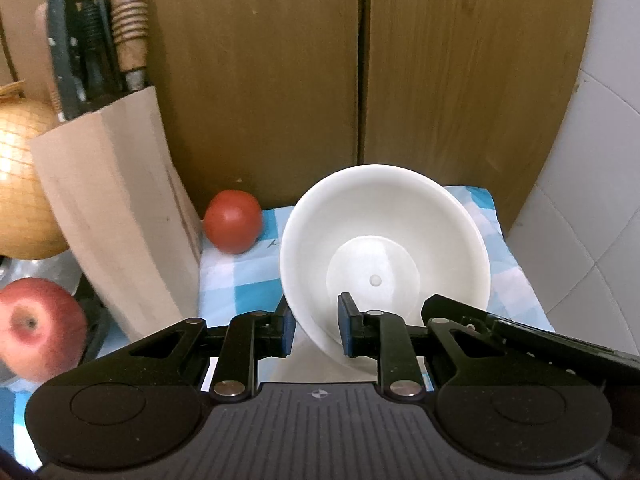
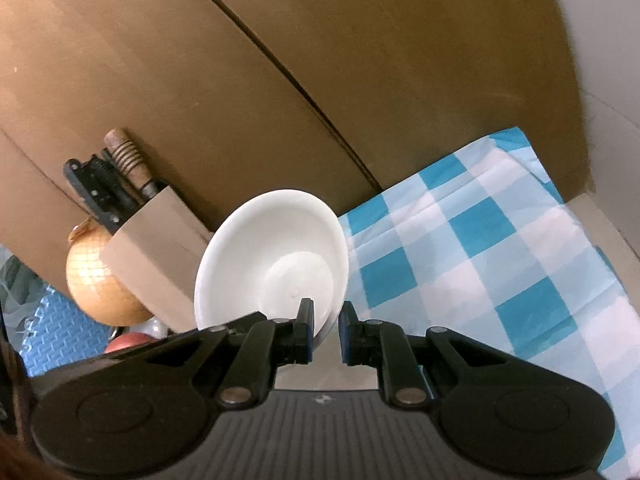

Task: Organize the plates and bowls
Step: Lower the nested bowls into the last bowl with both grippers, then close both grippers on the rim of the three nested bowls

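In the left wrist view a white bowl is tilted toward the camera above the blue-and-white checked cloth. My left gripper is shut on its near rim, one pad inside the bowl and one outside. In the right wrist view a white bowl is likewise tilted, and my right gripper is shut on its near rim. I cannot tell whether both views show the same bowl. Part of the right gripper shows at the lower right of the left wrist view.
A wooden knife block with several handles stands at left; it also shows in the right wrist view. A tomato, an onion and an apple lie near it. Wooden cabinet doors stand behind. The checked cloth spreads to the right.
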`<move>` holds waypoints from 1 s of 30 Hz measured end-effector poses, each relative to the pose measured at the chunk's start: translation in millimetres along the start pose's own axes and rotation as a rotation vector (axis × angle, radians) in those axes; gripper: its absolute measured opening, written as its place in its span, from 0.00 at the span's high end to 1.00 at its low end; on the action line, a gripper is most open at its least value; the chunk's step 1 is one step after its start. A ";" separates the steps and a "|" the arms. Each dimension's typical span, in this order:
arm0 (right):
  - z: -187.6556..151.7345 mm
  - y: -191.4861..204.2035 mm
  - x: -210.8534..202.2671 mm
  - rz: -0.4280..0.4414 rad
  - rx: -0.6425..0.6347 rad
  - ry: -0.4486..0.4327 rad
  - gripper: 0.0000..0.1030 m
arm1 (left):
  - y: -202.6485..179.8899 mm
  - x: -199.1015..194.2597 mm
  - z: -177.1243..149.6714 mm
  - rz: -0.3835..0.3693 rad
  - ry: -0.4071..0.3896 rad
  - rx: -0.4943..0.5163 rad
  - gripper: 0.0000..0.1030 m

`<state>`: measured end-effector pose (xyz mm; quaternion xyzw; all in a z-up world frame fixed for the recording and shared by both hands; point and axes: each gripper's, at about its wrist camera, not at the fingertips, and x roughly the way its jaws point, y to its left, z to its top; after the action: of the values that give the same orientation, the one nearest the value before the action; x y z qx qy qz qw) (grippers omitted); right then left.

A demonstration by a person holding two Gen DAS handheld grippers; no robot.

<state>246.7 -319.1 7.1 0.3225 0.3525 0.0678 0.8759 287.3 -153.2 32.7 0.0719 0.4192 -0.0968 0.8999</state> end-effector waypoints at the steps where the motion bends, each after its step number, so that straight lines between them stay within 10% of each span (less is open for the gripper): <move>1: -2.1 1.7 -1.9 0.004 -0.003 0.002 0.86 | 0.3 -2.6 -2.2 0.005 -0.001 0.005 0.71; 30: -52.6 19.8 -26.4 0.013 -0.056 0.093 0.85 | 18.9 -44.7 -58.7 0.047 0.013 0.007 0.70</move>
<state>194.5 -285.6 5.8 0.2969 0.3885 0.0981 0.8668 220.1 -117.4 30.5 0.0853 0.4230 -0.0766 0.8989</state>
